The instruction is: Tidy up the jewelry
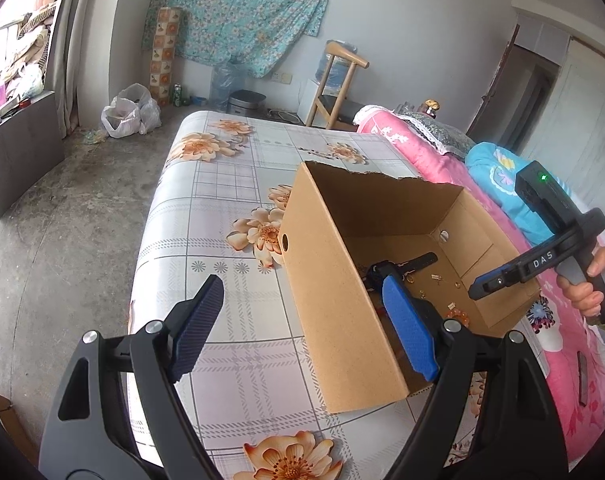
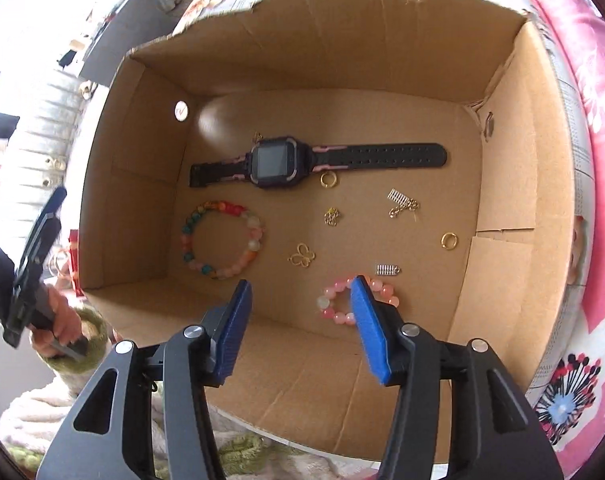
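An open cardboard box (image 2: 342, 60) stands on the flowered tablecloth. On its floor lie a black and pink watch (image 2: 278, 162), a multicoloured bead bracelet (image 2: 222, 240), a pink bead bracelet (image 2: 330, 308), two gold rings (image 2: 328, 180), a gold butterfly charm (image 2: 302, 256) and small silver charms (image 2: 388, 270). My right gripper (image 2: 301, 280) hangs open over the box and points down into it. Its right finger (image 2: 368, 320) covers part of the pink bracelet, and nothing sits between the pads. My left gripper (image 1: 302, 280) is open astride the box's near wall (image 1: 334, 300).
The box sits near the table's right edge beside a pink quilt (image 1: 422, 152) and a blue cushion (image 1: 498, 184). A wooden chair (image 1: 334, 92), a water jug (image 1: 224, 80) and plastic bags (image 1: 130, 112) stand beyond the table. A person's hand (image 1: 590, 280) holds the right gripper's handle.
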